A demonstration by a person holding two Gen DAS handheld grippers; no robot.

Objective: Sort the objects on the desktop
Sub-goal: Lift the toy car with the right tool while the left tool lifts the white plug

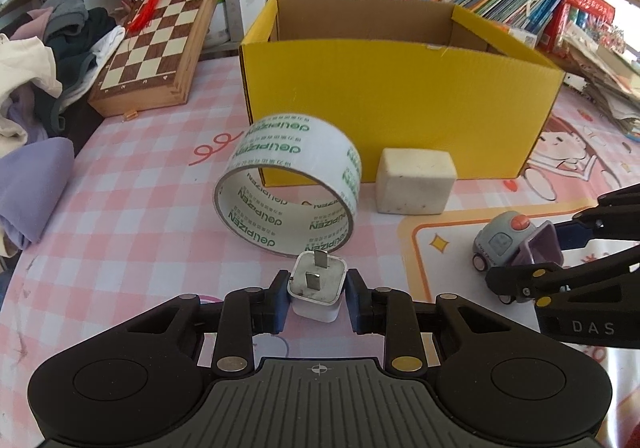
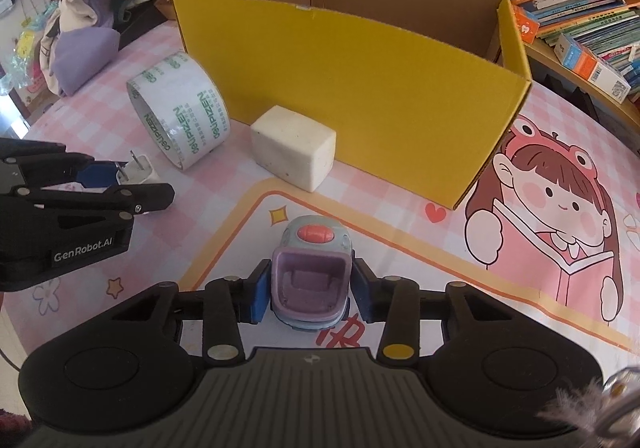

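**Both grippers loaded: charger left, toy car right**

My left gripper (image 1: pixel 316 298) is clamped on the white plug adapter (image 1: pixel 317 284), blue pads touching both its sides, prongs pointing forward along the fingers. My right gripper (image 2: pixel 307 294) is clenched on the toy car (image 2: pixel 311 280), purple bucket facing the camera, orange button on top; the car sits low over the pink checked mat (image 2: pixel 400 248).

Ahead of the left gripper: tape roll (image 1: pixel 289 184) on its edge, just past the adapter. Ahead and right of it: white foam block (image 1: pixel 414 181), close against the front wall of the yellow box (image 1: pixel 400 104). Box open on top; can't tell what's on its floor.

Far left of the left gripper: chessboard (image 1: pixel 156 40) and clothes pile (image 1: pixel 48 60).
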